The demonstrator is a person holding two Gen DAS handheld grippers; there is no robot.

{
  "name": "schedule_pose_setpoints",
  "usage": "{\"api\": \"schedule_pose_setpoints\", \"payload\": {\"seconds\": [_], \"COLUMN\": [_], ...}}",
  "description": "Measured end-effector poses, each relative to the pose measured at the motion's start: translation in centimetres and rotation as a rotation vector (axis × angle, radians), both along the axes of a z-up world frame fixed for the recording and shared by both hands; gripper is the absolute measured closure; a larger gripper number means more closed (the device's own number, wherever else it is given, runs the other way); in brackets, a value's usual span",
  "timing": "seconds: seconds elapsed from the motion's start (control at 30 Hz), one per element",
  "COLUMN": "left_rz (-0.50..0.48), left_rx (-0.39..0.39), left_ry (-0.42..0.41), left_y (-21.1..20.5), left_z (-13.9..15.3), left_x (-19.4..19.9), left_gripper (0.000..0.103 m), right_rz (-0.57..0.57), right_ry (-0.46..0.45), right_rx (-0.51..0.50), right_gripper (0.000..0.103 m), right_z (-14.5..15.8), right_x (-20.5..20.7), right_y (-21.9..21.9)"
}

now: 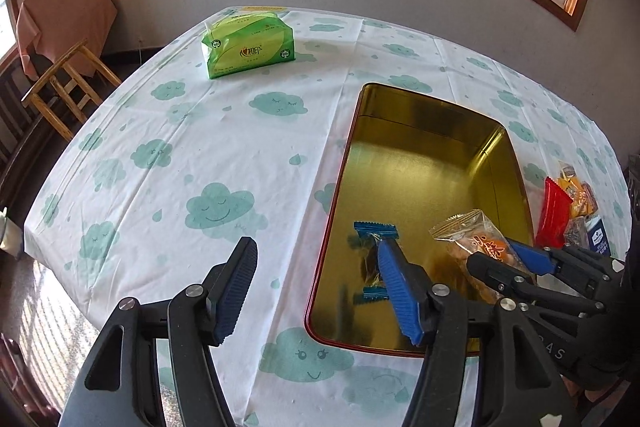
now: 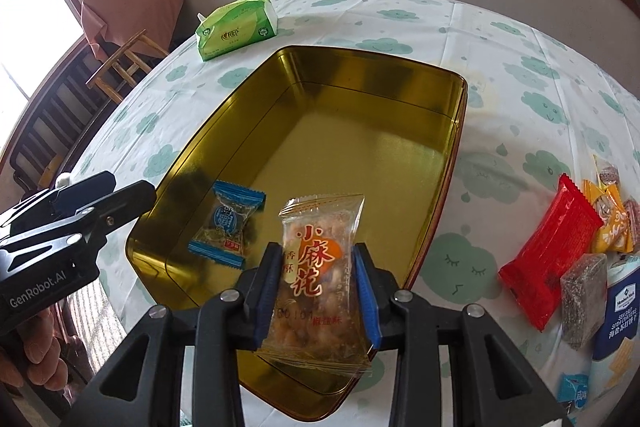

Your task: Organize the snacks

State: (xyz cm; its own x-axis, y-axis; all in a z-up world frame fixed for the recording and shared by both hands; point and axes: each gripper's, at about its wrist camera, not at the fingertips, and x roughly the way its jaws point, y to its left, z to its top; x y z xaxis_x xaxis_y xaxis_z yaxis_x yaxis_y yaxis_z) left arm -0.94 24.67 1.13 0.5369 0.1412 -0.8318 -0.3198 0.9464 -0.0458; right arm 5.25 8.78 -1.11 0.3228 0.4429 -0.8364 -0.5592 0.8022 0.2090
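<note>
Left wrist view: the left gripper point(image 1: 324, 291) hangs with its jaws spread wide and nothing between them, one finger over the tablecloth, the other over the near left edge of the gold tin point(image 1: 436, 131). One tin stands on the table point(image 1: 192, 155), toward its right side. Inside it, by the near left corner, lies one blue-wrapped candy point(image 1: 374, 231). The right gripper point(image 1: 498, 257) reaches in over the tin's near right part, clamped on one clear twist-snack packet point(image 1: 474, 237). One green tissue pack point(image 1: 249, 45) sits near the table's far edge. A small pile of snacks point(image 1: 568, 205) lies just beside the tin's right wall, by the table's right edge; its count is unclear here.

Right wrist view: the right gripper point(image 2: 316, 287) squeezes the twist-snack packet point(image 2: 320, 267) by its two sides, above the tin's point(image 2: 248, 99) near end. The one blue-wrapped candy point(image 2: 226, 223) rests on the tin floor near the left wall. The left gripper point(image 2: 108, 195) shows side-on at the tin's left rim. In the pile on the right: one red packet point(image 2: 554, 247), one dark bar point(image 2: 582, 299), one navy-and-white packet point(image 2: 618, 303), one small blue packet point(image 2: 573, 389), and several yellow wrappers point(image 2: 608, 223) too overlapped to count. One tissue pack point(image 2: 236, 27) sits beyond the tin's far left corner.
</note>
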Motion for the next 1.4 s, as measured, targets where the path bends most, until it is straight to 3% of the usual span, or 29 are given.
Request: {"api": "schedule_pose_setpoints", "payload": {"seconds": [0.67,0.9,1.4], "left_rz": [0.002,0.003,-0.026], "left_rx": [-0.014,-0.020,-0.027], "left_ry": [0.013,0.016,-0.001], "left_y": [-0.4,-0.9,-3.2], "left_z": [-0.2,-0.1,0.7], "left_x": [-0.1,-0.3,-0.4], "left_gripper": [0.041,0.041,0.039], "right_rz": [0.025,0.065,0.012], "right_ry": [-0.067,-0.060,-0.098], "right_rx": [-0.060,-0.034,0.050], "right_gripper": [0.066,0.049,0.047], "right_z": [0.1,0.3,3.0], "right_x": [0.3,-0.3,-1.2], "right_y": [0.6,0.7,-4.1]}}
